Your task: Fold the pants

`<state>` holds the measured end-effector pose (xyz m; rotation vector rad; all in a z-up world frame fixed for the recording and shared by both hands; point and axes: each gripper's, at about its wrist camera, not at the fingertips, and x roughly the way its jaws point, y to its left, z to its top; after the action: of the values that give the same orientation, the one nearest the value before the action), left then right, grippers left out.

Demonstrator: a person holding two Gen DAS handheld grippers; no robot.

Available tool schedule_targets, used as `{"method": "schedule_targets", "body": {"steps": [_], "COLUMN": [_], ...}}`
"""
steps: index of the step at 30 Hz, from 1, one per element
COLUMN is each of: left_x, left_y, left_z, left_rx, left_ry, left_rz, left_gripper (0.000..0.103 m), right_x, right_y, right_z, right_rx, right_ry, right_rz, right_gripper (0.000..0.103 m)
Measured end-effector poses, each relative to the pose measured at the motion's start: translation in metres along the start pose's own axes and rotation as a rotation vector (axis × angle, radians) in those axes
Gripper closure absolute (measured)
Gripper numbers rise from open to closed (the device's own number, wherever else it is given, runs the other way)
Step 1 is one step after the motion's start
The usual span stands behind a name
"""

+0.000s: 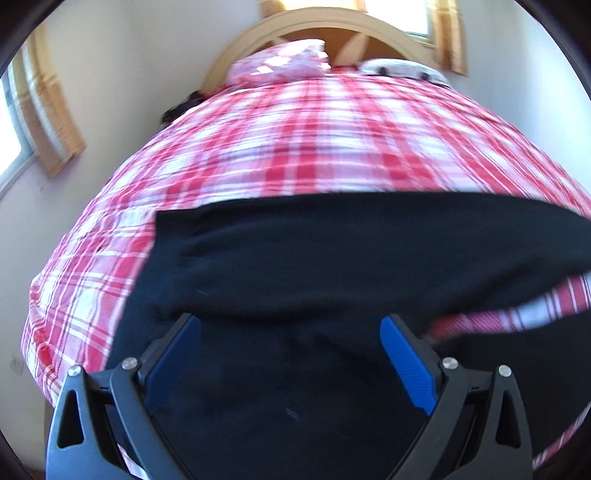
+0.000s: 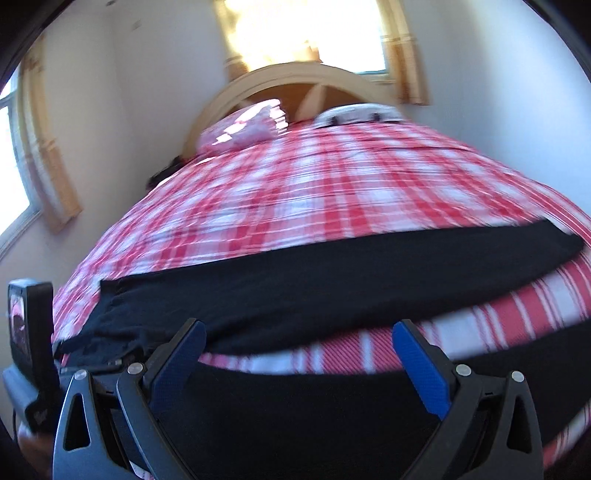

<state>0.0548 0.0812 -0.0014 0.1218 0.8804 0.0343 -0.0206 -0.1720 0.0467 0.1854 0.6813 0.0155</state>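
Observation:
Black pants lie spread across the near end of a bed with a red and white plaid cover. In the left wrist view my left gripper is open, its blue pads wide apart just above the black cloth, holding nothing. In the right wrist view the pants show as one leg running left to right, with a second black part nearer me and a strip of plaid between. My right gripper is open over that strip and the near black part, empty. The frames are blurred.
A pink pillow and a white spotted pillow lie by the wooden headboard. Windows with tan curtains are on the left wall and behind the bed. The other gripper's body shows at the left edge of the right wrist view.

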Motion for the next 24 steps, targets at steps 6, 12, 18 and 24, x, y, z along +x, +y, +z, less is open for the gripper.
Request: {"method": "schedule_targets", "body": {"steps": [6, 12, 18, 24], "left_x": [0.030, 0.059, 0.078, 0.082], "left_y": [0.034, 0.042, 0.048, 0.046], "left_z": [0.020, 0.021, 0.016, 0.014], "left_rx": [-0.102, -0.125, -0.135, -0.137], "left_ry": [0.055, 0.109, 0.131, 0.104], "left_rz": [0.020, 0.044, 0.029, 0.029], "left_gripper": [0.003, 0.003, 0.002, 0.000], "right_x": [0.085, 0.165, 0.222, 0.248], "right_y": [0.035, 0.090, 0.118, 0.113], "right_z": [0.049, 0.073, 0.067, 0.062], "right_rx": [-0.212, -0.413, -0.587, -0.532], "right_ry": [0.137, 0.226, 0.300, 0.411], "right_rz": [0.148, 0.166, 0.148, 0.257], "right_gripper": [0.002, 0.002, 0.016, 0.064]}}
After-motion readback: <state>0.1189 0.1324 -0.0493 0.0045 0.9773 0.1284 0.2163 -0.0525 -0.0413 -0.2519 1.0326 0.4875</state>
